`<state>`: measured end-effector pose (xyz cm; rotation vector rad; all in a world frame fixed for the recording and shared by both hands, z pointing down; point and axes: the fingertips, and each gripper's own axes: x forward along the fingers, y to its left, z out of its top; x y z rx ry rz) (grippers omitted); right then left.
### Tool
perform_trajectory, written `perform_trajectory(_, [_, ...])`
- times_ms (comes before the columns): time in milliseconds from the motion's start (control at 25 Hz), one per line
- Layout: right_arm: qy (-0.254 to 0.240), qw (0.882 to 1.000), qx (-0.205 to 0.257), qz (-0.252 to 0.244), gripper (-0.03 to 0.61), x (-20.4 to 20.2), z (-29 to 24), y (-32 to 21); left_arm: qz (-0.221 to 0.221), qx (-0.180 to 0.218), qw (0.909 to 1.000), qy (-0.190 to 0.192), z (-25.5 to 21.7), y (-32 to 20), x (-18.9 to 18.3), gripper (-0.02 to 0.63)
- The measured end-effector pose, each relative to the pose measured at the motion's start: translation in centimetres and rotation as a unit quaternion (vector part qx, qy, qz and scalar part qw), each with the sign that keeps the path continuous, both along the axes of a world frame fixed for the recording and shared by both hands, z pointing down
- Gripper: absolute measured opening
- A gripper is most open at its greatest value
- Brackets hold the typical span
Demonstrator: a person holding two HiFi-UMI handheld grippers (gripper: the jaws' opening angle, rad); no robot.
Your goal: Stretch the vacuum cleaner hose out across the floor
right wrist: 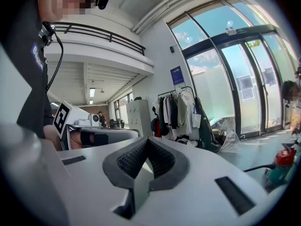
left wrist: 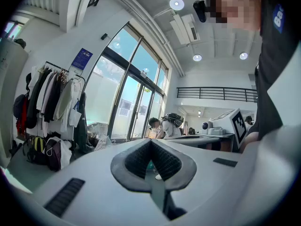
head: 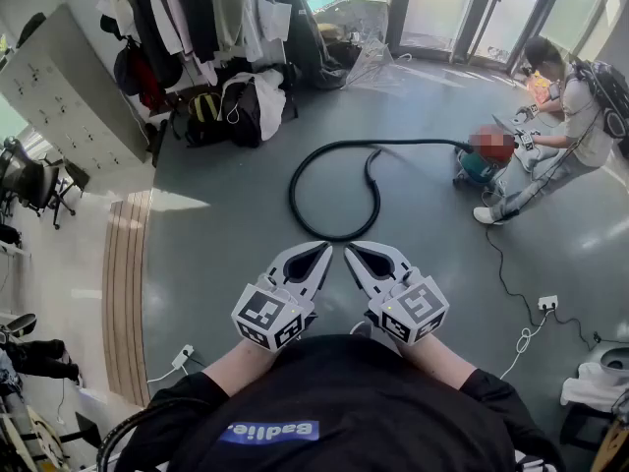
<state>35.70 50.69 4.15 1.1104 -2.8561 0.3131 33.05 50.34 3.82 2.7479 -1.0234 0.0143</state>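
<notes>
- Holding left tongs (head: 323, 249) and right tongs (head: 353, 249) side by side in front of the chest, tips angled toward each other, near but apart.
- Reading left tongs (left wrist: 151, 142) in the left gripper view as fully closed: pads together, gripping nothing.
- Reading the same for right tongs (right wrist: 146, 141) in the right gripper view: pads pressed together, empty.
- Finding vacuum cleaner hose (head: 292, 193) on the grey floor (head: 216, 234) ahead of both tongs, clear of them, untouched.
- Tracing it from vacuum cleaner (head: 479, 168) at right: straight run leftward, then round into one big loop, end coming back up close to the straight run.
- Catching the vacuum cleaner (right wrist: 281, 166) in the right gripper view too: red top, teal base, black hose (right wrist: 256, 167) leading off it.
- Noting second person (head: 575, 116) crouched just beside the vacuum cleaner.
- Noting clothes rack (head: 197, 8) and bags (head: 241, 106) at the far wall, well apart from the loop.
- Spotting power strip (head: 547, 303) with cable on the floor at right.
</notes>
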Motion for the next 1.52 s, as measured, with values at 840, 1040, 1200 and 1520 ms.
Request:
perform_trajectory(840, [-0.040, 0.999, -0.013, -0.006, 0.005, 7.7, 0.6, -1.9, 0.000, -0.003, 0.9998, -0.018, 0.5, -2.0, 7.5, -0.002])
perform_trajectory(1040, [-0.048, 0.999, -0.021, -0.003, 0.005, 10.6, 1.4, -2.9, -0.004, -0.005, 0.9997, -0.023, 1.1, -2.4, 9.7, -0.002])
perform_trajectory(1200, [-0.047, 0.998, -0.036, 0.002, 0.005, 11.4, 2.0, -3.8, -0.005, -0.009, 0.9996, -0.026, 1.2, -2.9, 10.0, -0.002])
perform_trajectory(1520, [-0.014, 0.999, -0.040, 0.025, 0.005, 9.7, 2.3, -8.7, 0.000, -0.004, 0.9999, -0.010, 1.8, -8.9, 6.7, -0.002])
